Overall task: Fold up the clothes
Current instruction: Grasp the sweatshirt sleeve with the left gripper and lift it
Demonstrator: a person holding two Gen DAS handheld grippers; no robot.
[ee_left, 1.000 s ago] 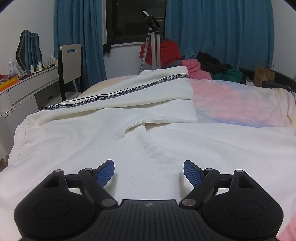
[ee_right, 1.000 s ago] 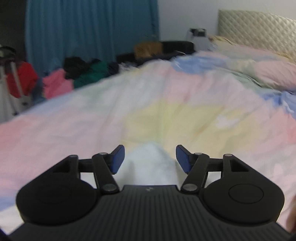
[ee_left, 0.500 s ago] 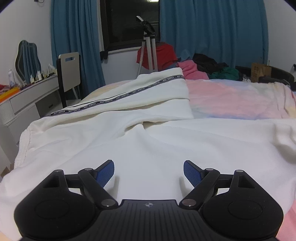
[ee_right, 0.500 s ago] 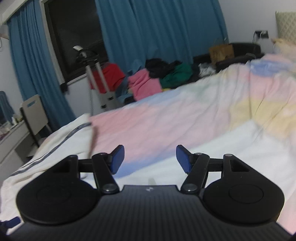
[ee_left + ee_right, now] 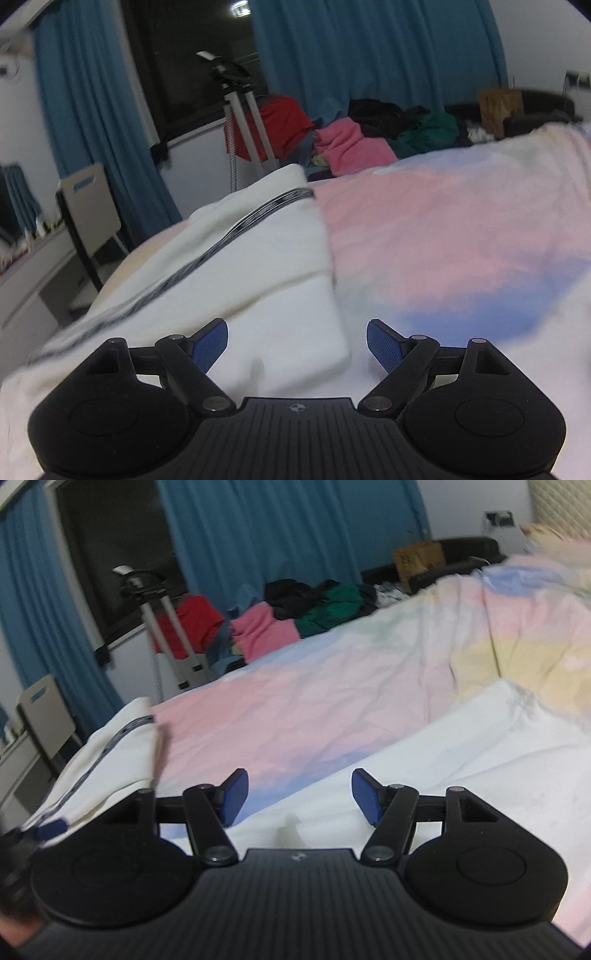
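Both grippers, left gripper (image 5: 297, 341) and right gripper (image 5: 299, 795), have fingers spread open, empty, over the white garment (image 5: 280, 295) on the bed (image 5: 295, 716).

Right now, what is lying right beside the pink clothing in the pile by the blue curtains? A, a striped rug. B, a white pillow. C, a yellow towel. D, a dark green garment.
D: a crumpled dark green garment lies right beside the bundled pink clothing, below the blue curtains.

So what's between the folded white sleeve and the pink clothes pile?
In the right wrist view, only bare pastel bedspread lies between the sleeve and the pile.
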